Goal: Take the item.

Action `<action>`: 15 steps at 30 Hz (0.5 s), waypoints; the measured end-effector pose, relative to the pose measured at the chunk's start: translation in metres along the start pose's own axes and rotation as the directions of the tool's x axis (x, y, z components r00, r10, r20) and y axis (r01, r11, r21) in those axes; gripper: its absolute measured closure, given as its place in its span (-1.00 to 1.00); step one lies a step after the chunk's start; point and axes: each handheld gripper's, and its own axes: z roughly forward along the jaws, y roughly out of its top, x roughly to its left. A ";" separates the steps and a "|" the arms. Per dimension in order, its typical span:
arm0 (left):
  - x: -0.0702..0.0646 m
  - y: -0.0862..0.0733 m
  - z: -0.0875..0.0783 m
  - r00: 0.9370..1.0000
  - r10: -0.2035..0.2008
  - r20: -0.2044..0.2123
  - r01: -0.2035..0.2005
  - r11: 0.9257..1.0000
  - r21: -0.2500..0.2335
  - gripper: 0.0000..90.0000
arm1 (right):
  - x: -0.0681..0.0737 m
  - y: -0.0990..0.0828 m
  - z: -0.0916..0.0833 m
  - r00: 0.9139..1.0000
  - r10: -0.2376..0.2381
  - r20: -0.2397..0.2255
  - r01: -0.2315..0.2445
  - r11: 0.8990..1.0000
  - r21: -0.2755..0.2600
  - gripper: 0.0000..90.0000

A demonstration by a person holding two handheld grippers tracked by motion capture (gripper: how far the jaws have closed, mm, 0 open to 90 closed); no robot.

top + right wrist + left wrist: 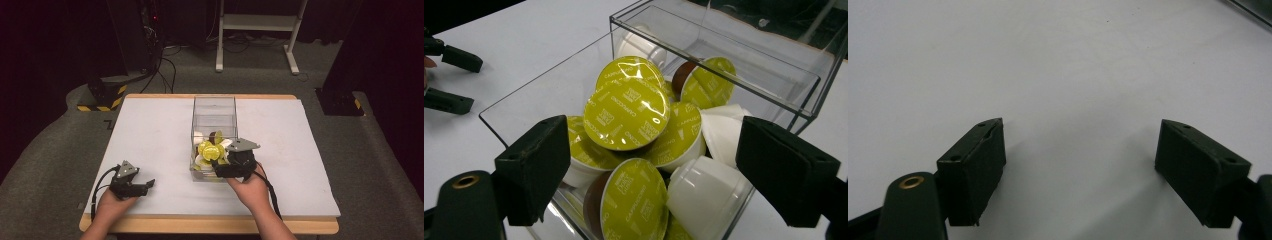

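Two hands at the near edge of the desk [150, 125], each holding a gripper. Left hand [112, 202] holds the left gripper [145, 186] low over bare desk at the near left, well apart from the box; its fingers [973, 167] are spread wide with nothing between them, only white desk surface under them. Right hand [250, 187] holds the right gripper [220, 167] at the near end of the clear plastic box [214, 107], which sits mid-desk, long axis running away from the person. Right fingers [536, 165] spread wide too, empty, hovering just over the box's near rim, one on either side of the pile. Coffee capsules [626, 112] are heaped in the near half of the box: yellow-green foil lids, white cups, a couple of brown ones, lying tilted at all angles. The far half of the box looks empty. Floor behind is dark carpet.
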 end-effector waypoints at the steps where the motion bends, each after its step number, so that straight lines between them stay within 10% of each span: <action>1: 0.000 0.000 0.000 1.000 0.000 0.000 0.000 1.000 0.000 -0.55 | 0.001 0.001 0.001 1.000 -0.002 -0.001 0.002 1.000 0.000 -0.66; 15: 0.000 0.000 0.000 1.000 -0.001 0.000 0.001 1.000 0.000 -0.55 | 0.010 0.014 0.017 0.999 -0.046 -0.015 0.046 0.999 0.020 -0.56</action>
